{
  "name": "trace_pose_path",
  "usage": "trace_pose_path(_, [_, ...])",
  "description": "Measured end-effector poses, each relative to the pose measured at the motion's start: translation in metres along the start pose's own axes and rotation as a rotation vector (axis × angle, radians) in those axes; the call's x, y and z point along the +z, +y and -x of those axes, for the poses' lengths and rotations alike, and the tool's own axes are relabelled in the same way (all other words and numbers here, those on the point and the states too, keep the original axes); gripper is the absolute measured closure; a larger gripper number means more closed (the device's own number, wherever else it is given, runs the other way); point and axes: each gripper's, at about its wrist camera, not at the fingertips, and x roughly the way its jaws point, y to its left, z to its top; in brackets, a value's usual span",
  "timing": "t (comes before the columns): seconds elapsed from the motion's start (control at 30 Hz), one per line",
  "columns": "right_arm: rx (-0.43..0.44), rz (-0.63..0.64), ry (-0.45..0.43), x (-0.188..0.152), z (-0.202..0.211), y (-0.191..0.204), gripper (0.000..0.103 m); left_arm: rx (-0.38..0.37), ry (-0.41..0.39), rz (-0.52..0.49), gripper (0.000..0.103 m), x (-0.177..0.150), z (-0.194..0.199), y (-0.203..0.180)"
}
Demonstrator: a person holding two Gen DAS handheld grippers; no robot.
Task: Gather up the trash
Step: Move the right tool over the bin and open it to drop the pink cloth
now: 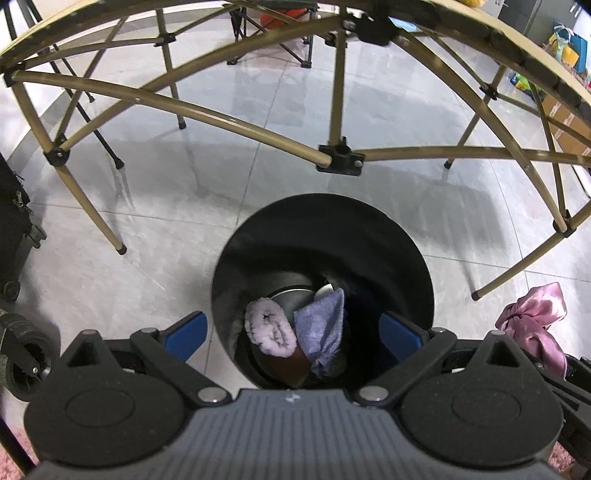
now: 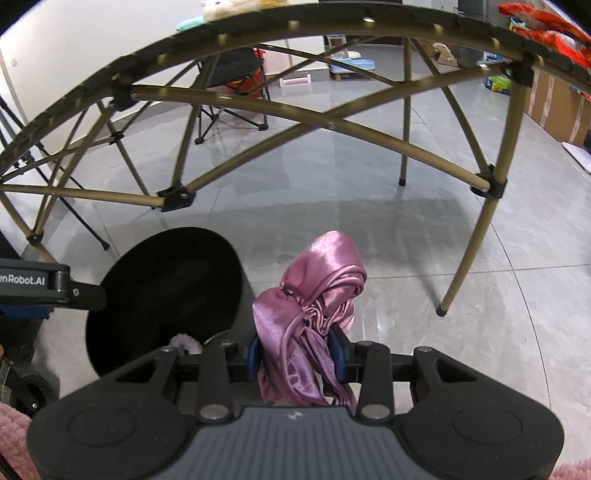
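Note:
A black round trash bin [image 1: 402, 240] stands on the grey tile floor under a folding table. Inside it lie a fluffy lilac piece [image 1: 269, 326], a blue-grey cloth [image 1: 321, 325] and a brown item. My left gripper [image 1: 293, 330] hovers over the bin's mouth, open, with nothing between its blue pads. My right gripper [image 2: 297, 354] is shut on a bunched pink satin cloth [image 2: 317, 288], which stands up above the pads to the right of the bin [image 2: 166, 291]. The same pink cloth [image 1: 535, 321] shows at the right edge of the left wrist view.
The table's tan legs and cross bars [image 1: 340, 155] arch over the bin. A black case and a wheel [image 1: 26, 365] sit at the left. A folding chair [image 2: 232, 85] stands behind. Cardboard boxes [image 2: 561, 107] line the right. A red wrapper [image 2: 546, 26] lies on the table edge.

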Motion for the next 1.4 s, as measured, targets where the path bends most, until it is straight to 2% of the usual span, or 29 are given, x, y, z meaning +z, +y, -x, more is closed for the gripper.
trace_pose_path(0.43, [0.066,0.088,-0.004,0.010,0.000,0.057,0.067,0.001,-0.048,0.056,0.001,-0.005,0.022,0.044])
trace_pose_path(0.9, [0.113,0.162,0.044,0.015,-0.022,0.112,0.067,0.033,-0.044,0.135,0.001,-0.014,0.026,0.102])
trace_pose_path(1.4, [0.122,0.181,0.100,0.016,-0.047,0.139,0.067,0.065,-0.020,0.180,0.001,-0.024,0.016,0.136])
